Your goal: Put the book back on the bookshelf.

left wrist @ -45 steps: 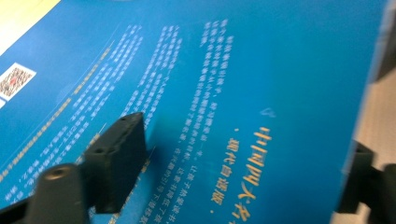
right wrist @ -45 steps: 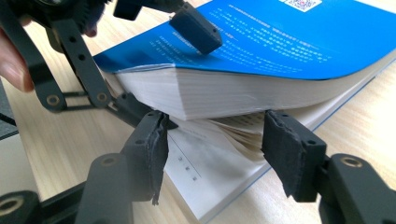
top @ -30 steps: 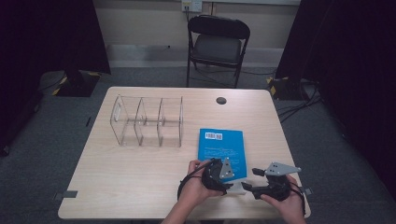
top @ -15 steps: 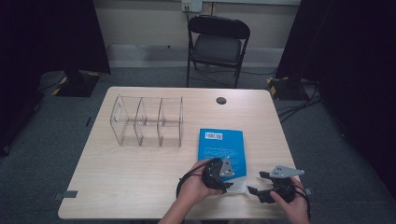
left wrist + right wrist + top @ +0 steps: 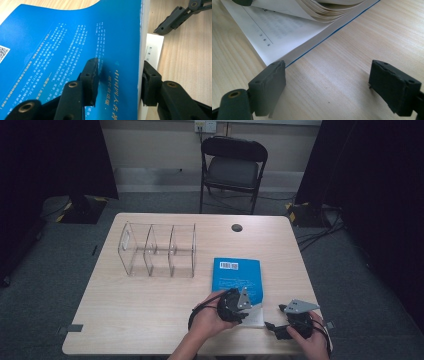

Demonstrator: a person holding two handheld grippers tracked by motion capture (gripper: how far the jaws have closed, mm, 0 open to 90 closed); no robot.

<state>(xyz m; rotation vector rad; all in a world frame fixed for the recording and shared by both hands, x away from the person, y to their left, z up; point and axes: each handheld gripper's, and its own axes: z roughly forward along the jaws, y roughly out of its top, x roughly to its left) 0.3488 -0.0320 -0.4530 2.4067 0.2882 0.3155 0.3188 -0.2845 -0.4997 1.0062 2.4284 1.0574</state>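
Our left gripper (image 5: pixel 243 304) leans over the blue book (image 5: pixel 236 275)'s near end, its jaws just closing onto the lifted cover and pages. Our right gripper (image 5: pixel 280 326) has backed off rightward, jaws just widened, empty. The book lies front-right on the table (image 5: pixel 150 315), long axis running away from us.

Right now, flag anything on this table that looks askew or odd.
The blue paperback book is not lying flat: its near corner is lifted and its pages fan open, with the left gripper closing on a section of them. Nothing else stands out.
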